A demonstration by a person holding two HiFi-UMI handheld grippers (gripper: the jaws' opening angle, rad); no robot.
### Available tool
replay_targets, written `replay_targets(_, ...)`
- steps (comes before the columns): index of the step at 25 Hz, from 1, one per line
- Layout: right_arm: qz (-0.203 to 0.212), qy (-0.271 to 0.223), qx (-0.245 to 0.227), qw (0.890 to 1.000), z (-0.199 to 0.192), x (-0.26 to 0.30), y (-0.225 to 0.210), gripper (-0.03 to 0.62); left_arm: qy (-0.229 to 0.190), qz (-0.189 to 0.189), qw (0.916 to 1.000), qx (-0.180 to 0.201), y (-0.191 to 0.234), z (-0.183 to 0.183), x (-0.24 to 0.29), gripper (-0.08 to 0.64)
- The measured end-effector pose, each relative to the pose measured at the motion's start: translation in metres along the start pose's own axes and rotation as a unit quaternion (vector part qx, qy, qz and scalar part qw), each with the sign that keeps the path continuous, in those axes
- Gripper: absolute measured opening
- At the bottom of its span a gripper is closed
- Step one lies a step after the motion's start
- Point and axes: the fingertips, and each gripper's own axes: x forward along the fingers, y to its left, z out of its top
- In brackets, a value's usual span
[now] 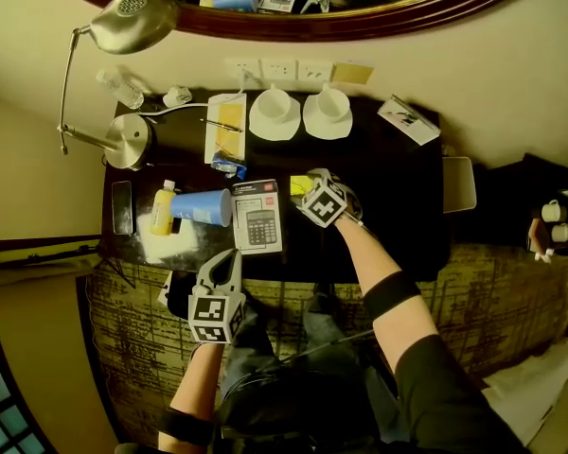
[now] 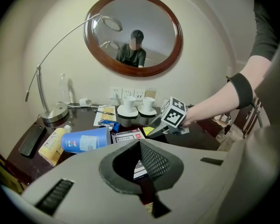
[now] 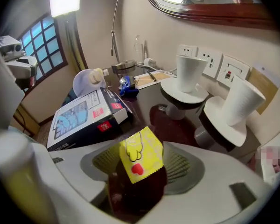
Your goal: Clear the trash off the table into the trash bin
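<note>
Right gripper [image 3: 141, 174] is over the middle of the dark table [image 1: 398, 192], pointing steeply down, jaws standing wide apart. A small yellow packet [image 3: 140, 158] with a red heart on it sits right between the two pads, tilted up on edge. I can't make out either pad pressing on it, so I log it as bracketed, not clamped. In the head view the same packet [image 1: 299, 185] lies just ahead of my right gripper [image 1: 309, 182], beside the right edge of the calculator box [image 1: 257, 216]. From the right gripper view that box [image 3: 84, 118] lies to the left of the jaws, close but apart. Two white cups [image 1: 275, 110] turned upside down on saucers stand beyond the packet, near the wall sockets. Left gripper [image 1: 227, 258] hangs at the near table edge, just short of the box, jaws closed together with nothing in them. The left gripper view shows the tips [image 2: 141, 146] meeting over the box. A blue cup [image 1: 202, 207] lies on its side left of the box, touching a yellow bottle [image 1: 162, 208], also lying down. A blue wrapper [image 1: 229, 166] lies just behind the box. A lamp base [image 1: 128, 142] stands at the far left corner.
</note>
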Motion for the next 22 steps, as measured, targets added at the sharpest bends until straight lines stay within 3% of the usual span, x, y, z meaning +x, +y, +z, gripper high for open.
replay_targets(2,-0.007,0.0,0.014,1.0,-0.002,-0.003,-0.004,0.218,-0.001,0.006,1.0,-0.001,0.002,-0.001,0.0,0.002)
replay_targets(5,-0.006,0.0,0.026,1.0,-0.004,-0.007,-0.005,0.164,0.002,0.004,1.0,0.003,0.0,-0.001,0.001,0.002)
replay_targets(7,-0.012,-0.007,0.02,1.0,-0.002,-0.009,-0.004,0.05,0.002,0.003,1.0,0.004,-0.001,-0.001,0.001,0.002)
replay_targets(14,-0.032,-0.012,0.046,0.998,-0.009,-0.018,0.001,0.034,-0.005,-0.003,0.9999,0.008,-0.008,0.002,-0.003,0.002)
replay_targets(22,-0.062,-0.065,0.086,0.992,0.007,-0.078,0.004,0.035,-0.019,-0.012,0.9995,0.024,-0.02,0.016,-0.012,0.002)
